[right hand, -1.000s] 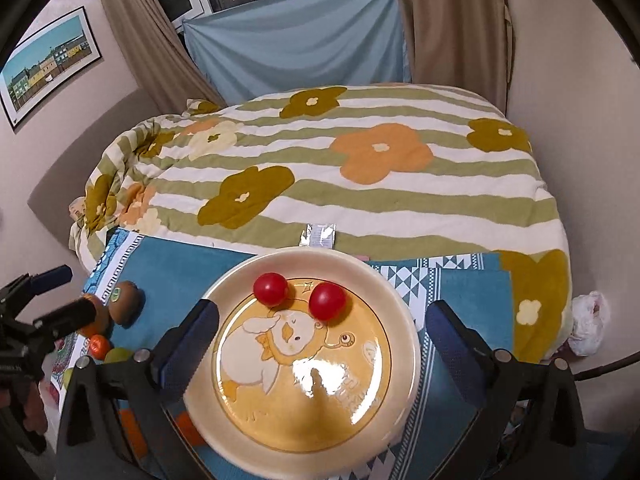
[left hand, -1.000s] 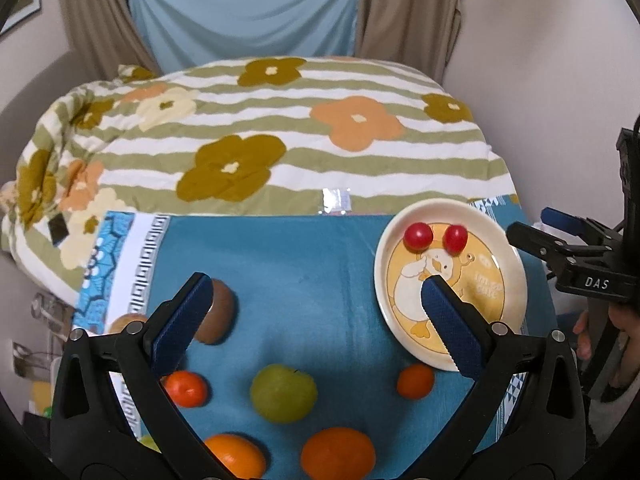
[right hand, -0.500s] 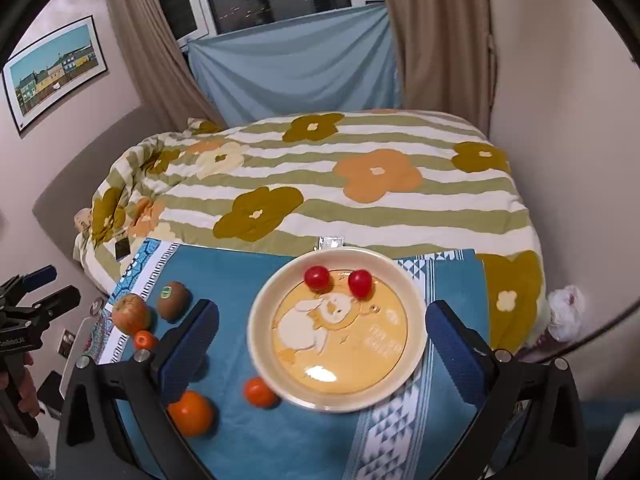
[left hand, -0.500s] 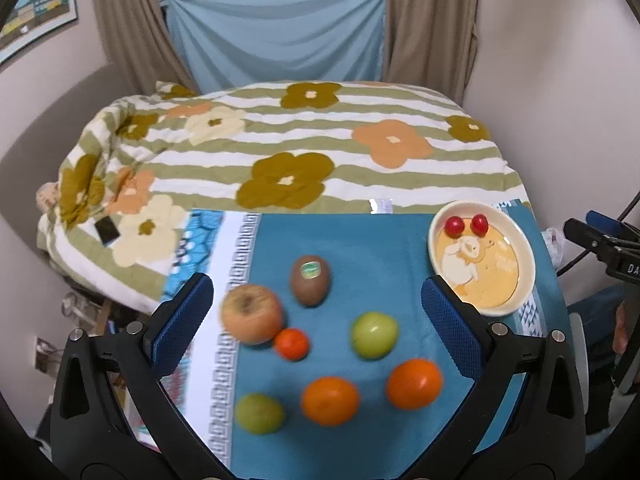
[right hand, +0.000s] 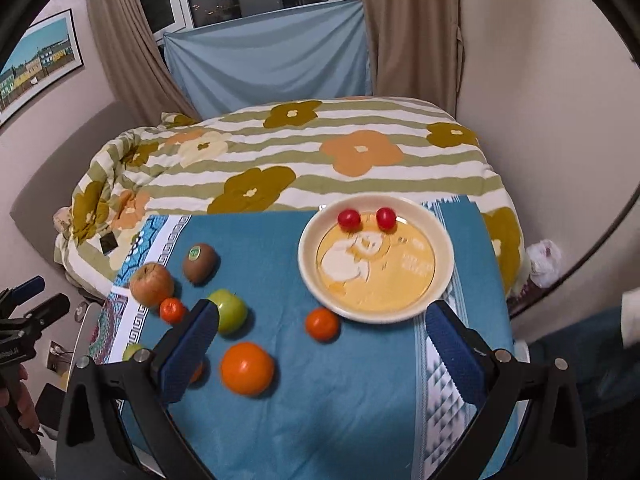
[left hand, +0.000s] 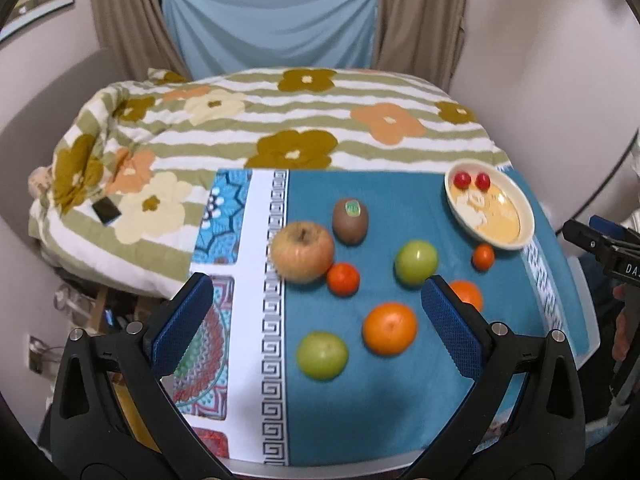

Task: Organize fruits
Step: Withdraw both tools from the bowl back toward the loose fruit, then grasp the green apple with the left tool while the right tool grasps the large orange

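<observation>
Hand-held grippers, left (left hand: 316, 308) and right (right hand: 320, 332), gape empty (round fruits (left hand: 389, 328) on woven cloth (left hand: 400, 200)).

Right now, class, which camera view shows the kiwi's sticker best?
The left wrist view: the kiwi stands near centre, its green sticker facing the camera. The right wrist view shows the same kiwi farther left and blurrier, sticker turned partly away.

A blue cloth (left hand: 400, 400) covers the table, carrying fruit and a plate (right hand: 442, 240).

left gripper (left hand: 316, 304), jaws wide, lower frame | round cream plate (left hand: 524, 216) with two red cherry tomatoes (left hand: 472, 180), upper right | brown kiwi (left hand: 350, 222), centre
</observation>
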Demonstrator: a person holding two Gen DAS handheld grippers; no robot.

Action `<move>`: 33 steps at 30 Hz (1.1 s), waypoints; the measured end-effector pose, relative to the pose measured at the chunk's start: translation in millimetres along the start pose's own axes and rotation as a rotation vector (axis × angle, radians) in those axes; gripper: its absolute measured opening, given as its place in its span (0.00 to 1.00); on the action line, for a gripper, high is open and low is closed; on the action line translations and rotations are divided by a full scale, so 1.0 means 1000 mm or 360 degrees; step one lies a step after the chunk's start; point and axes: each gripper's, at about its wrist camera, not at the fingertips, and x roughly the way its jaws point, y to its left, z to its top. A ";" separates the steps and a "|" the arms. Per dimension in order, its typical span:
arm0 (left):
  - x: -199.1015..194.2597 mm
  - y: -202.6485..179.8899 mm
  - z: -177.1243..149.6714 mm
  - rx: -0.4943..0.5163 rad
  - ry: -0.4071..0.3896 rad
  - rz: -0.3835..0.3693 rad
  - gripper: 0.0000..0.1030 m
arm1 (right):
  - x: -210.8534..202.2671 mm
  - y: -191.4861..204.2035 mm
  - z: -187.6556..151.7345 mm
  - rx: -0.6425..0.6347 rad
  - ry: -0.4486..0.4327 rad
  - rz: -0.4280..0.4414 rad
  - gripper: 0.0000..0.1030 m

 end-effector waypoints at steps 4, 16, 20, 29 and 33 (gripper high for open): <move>0.009 0.009 -0.020 0.0061 0.0053 -0.0047 1.00 | 0.004 0.018 -0.023 0.0008 0.0034 -0.0061 1.00; 0.061 0.004 -0.070 0.0219 0.0200 -0.0163 1.00 | 0.036 0.053 -0.079 -0.0017 0.0117 -0.0025 1.00; 0.082 -0.001 -0.081 0.0233 0.0227 -0.0160 0.97 | 0.051 0.056 -0.088 -0.0044 0.0131 -0.0010 1.00; 0.113 -0.011 -0.088 0.0280 0.0251 -0.0107 0.80 | 0.085 0.056 -0.094 -0.0064 0.0167 0.0019 0.98; 0.120 -0.014 -0.086 0.0276 0.0268 -0.0099 0.70 | 0.096 0.058 -0.089 -0.0072 0.0184 0.0044 0.97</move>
